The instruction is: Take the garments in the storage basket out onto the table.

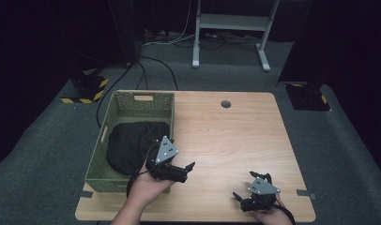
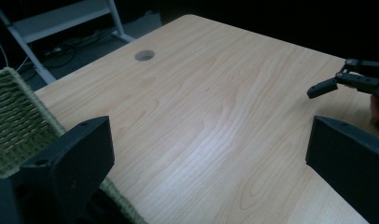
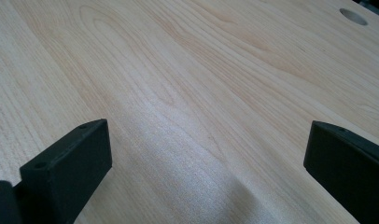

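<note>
Both tongs, left (image 1: pixel 191 167) and right (image 1: pixel 251 184), wide apart, empty, above the bench (image 1: pixel 226 136). Black cloth (image 1: pixel 130 143) in green basket (image 1: pixel 127 105): probably soft, light; best pinched at a raised fold.

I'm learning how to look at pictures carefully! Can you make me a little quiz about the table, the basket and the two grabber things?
1. True or false: the dark cloth lies inside the green woven basket.
2. Which gripper is beside the basket's near right corner?
A. left gripper
B. right gripper
3. Fill the gap: the round hole in the wooden table is near its ____ edge.

Key
1. True.
2. A. The left one; its jaws stand open, and so do the right one's.
3. Far.
</note>
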`<state>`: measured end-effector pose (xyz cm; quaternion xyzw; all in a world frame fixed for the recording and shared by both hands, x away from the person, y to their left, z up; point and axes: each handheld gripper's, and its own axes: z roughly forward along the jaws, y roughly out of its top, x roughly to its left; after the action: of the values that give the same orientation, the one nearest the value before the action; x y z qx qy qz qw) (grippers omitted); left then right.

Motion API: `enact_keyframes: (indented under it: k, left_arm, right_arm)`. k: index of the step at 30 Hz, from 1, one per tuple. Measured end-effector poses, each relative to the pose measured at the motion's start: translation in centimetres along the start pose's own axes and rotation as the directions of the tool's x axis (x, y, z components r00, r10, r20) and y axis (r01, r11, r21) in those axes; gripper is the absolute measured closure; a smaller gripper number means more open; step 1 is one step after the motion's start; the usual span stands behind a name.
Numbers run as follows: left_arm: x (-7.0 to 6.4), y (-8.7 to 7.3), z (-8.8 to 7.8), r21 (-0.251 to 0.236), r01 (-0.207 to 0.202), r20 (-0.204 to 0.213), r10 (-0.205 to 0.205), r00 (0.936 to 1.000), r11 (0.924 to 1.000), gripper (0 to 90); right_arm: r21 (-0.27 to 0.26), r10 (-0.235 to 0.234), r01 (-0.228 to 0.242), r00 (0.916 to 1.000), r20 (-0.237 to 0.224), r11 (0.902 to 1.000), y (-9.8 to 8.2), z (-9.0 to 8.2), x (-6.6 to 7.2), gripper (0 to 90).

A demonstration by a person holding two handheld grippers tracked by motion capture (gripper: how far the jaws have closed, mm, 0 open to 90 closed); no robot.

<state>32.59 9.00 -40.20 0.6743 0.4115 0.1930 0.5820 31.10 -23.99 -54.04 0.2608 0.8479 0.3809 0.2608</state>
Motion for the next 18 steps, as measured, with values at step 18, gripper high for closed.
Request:
enact_keyframes:
  k: [18]
  left_arm:
    - [3.2, 0.7, -0.5, -0.029, 0.030, -0.079, -0.032, 0.9963, 0.9991, 1.3]
  right_arm:
    - [0.000, 0.000, 0.000, 1.0000, 0.000, 1.0000, 0.0, 0.0, 0.0, 0.7]
